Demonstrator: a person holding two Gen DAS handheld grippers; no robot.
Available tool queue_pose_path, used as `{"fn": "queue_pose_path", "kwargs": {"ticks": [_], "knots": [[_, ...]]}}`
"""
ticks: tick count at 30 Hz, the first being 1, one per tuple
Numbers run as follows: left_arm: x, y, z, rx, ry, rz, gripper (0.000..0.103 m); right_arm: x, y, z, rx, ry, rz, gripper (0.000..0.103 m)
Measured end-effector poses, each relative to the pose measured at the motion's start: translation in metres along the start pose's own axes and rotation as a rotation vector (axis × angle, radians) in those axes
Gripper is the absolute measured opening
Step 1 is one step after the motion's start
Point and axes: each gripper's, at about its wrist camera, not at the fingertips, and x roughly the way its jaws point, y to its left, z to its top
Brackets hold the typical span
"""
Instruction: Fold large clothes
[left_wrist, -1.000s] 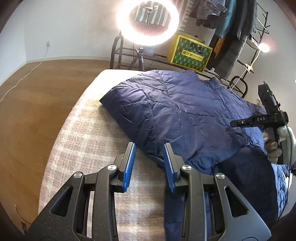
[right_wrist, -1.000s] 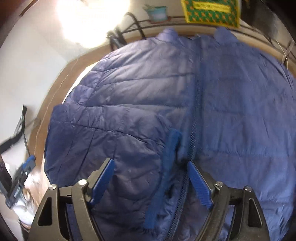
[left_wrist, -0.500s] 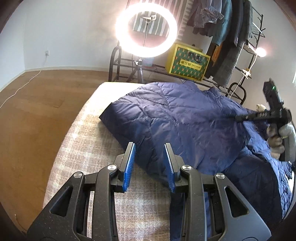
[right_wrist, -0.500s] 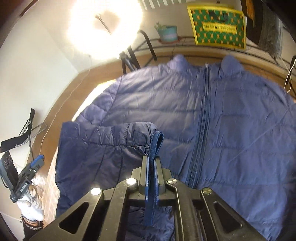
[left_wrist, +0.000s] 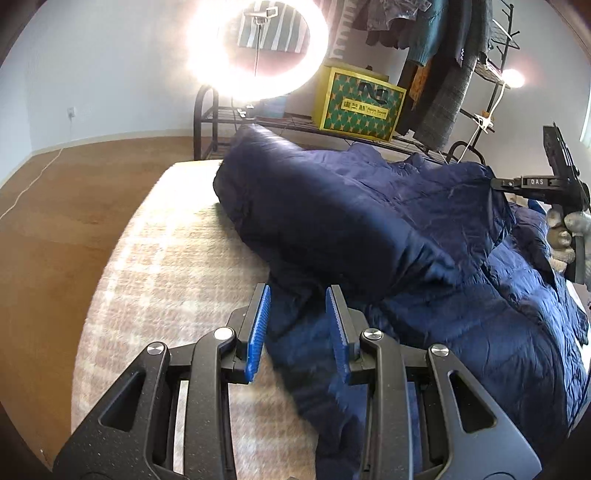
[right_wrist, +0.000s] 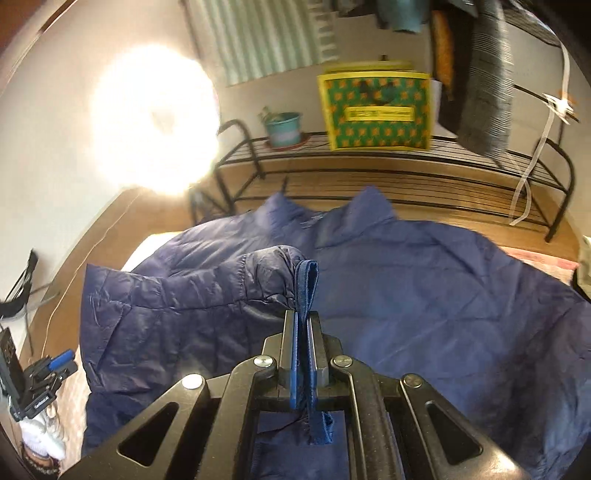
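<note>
A navy puffer jacket (left_wrist: 369, 206) lies spread, zip up, on a bed covered in beige plaid cloth (left_wrist: 177, 280). My right gripper (right_wrist: 303, 319) is shut on the sleeve's cuff band (right_wrist: 306, 284) and holds the sleeve end (right_wrist: 258, 273) raised above the jacket's body (right_wrist: 443, 302). From the left wrist view that right gripper (left_wrist: 535, 182) shows at the far right in a gloved hand (left_wrist: 565, 236). My left gripper (left_wrist: 297, 317) is open, low over the jacket's near edge, and its pads press on nothing. The same left gripper (right_wrist: 40, 373) also sits at the lower left in the right wrist view.
Beyond the bed stands a lit ring light (left_wrist: 258, 48). A black metal rack (left_wrist: 280, 122) carries a yellow-green box (left_wrist: 358, 103) and a potted plant (right_wrist: 284, 127). Clothes (left_wrist: 450, 74) hang at the back right. Wooden floor (left_wrist: 74, 206) runs along the left.
My right gripper closed on the cuff band and rose, lifting the sleeve off the jacket. The jacket's left side has bunched up, and my left gripper has shifted over its edge.
</note>
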Motion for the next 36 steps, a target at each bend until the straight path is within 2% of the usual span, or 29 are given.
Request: {"fn": "queue_pose_path", "kwargs": {"ticks": [5,10,15,17,21,32,36], "knots": [[0.013,-0.011,0.012,0.027,0.003,-0.006,0.031,0.003,-0.041,0.007,0.046,-0.019,-0.082,0.002],[0.032,-0.027,0.029,0.059,0.019,-0.014,0.031,0.006,-0.059,0.007,0.084,-0.012,-0.084,0.002],[0.071,-0.043,0.041,0.130,0.097,-0.005,0.031,0.003,-0.065,0.001,0.092,0.000,-0.100,0.002],[0.087,-0.047,0.039,0.168,0.130,0.023,0.031,0.004,-0.075,-0.001,0.115,0.009,-0.103,0.002],[0.102,-0.043,0.030,0.155,0.158,0.032,0.031,0.017,-0.084,-0.006,0.146,0.035,-0.124,0.002],[0.105,-0.048,0.025,0.169,0.135,0.043,0.031,0.058,-0.094,-0.017,0.101,0.112,-0.203,0.002],[0.099,-0.045,0.026,0.152,0.125,0.037,0.031,0.063,-0.088,-0.021,0.051,0.121,-0.231,0.008]]}}
